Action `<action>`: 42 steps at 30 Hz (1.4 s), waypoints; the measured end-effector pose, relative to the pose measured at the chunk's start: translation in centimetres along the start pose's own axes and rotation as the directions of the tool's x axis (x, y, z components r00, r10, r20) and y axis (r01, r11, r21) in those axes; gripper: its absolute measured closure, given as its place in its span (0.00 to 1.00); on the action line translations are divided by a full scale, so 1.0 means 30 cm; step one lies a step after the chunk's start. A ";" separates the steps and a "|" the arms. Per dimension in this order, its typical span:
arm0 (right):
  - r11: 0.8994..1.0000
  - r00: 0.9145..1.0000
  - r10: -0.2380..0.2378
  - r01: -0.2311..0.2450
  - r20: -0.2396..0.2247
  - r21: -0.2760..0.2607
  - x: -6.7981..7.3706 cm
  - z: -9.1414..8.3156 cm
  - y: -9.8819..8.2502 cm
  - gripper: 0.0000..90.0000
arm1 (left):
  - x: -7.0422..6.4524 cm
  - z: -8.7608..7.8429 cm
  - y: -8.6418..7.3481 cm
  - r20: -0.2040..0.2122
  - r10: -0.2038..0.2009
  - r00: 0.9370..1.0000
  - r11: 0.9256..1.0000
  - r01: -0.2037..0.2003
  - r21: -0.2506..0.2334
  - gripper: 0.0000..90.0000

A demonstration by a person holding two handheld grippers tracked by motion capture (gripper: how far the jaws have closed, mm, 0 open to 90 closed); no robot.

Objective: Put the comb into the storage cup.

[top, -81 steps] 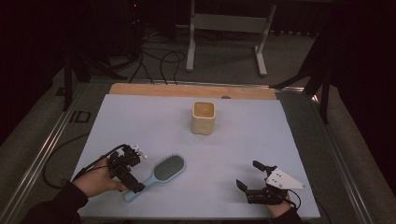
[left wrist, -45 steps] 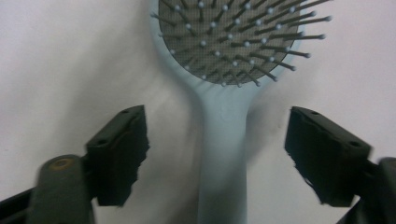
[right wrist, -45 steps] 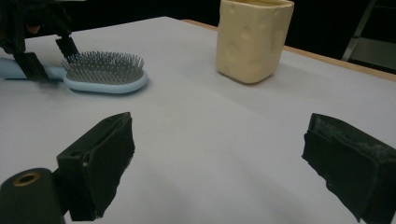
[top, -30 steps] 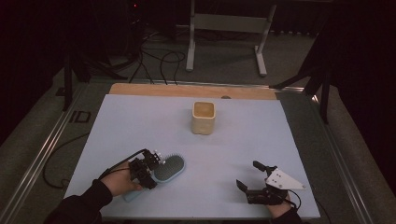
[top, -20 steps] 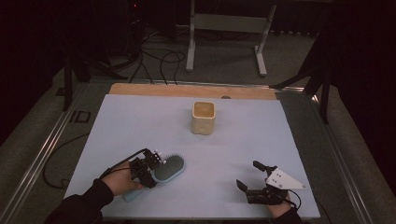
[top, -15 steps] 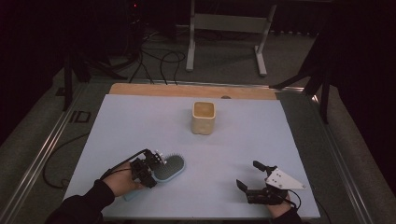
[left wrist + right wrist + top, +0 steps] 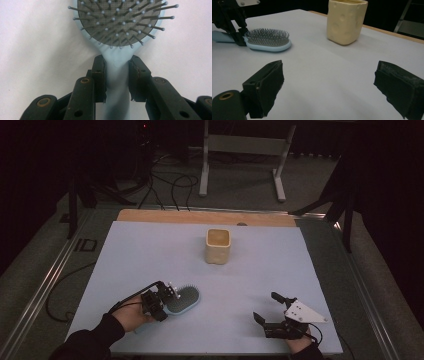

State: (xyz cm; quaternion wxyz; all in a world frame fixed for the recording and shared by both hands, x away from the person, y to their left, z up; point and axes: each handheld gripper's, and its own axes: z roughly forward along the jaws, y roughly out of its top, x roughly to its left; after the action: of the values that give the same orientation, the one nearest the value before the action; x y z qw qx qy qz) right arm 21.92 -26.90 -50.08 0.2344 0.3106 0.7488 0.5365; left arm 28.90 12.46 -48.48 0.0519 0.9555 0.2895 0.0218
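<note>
The hairbrush (image 7: 181, 300) lies bristles-up on the worktop (image 7: 150, 250), low and left of centre in the high view, its oval head toward the middle of the frame and its pale blue handle running back under my left tool (image 7: 159, 301). I judge it light and stiff: a hard plastic body with a cushioned pad of thin, ball-tipped pins. The plastic looks smooth and probably a little slippery, and the pins would bend or snag, so the head is no place to grip. The narrow neck just below the head is the right spot. It is slim enough for the pads and close to the heavier end, so the brush should not droop much when lifted.

In the left gripper view my left tool (image 7: 116, 77) has its jaws on either side of that neck (image 7: 117, 62). They have just been closing, and the pads now sit against the handle's two edges, pinching it.

My right tool (image 7: 274, 312) rests at the lower right of the high view, jaws spread wide with nothing between them. The cream cup (image 7: 218, 245) stands upright well apart, above centre.
</note>
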 end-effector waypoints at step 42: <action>1.000 1.000 0.006 -0.006 0.000 -0.003 -0.002 -0.001 0.000 0.10 | -0.075 -0.149 0.048 0.076 0.205 0.976 0.889 -0.154 -0.431 0.78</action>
State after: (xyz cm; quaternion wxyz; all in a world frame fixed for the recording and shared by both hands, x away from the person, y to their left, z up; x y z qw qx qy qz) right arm 21.96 -26.95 -50.07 0.2335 0.3124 0.7470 0.5383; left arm 27.50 10.41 -43.90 0.2722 0.9438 0.1846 0.0316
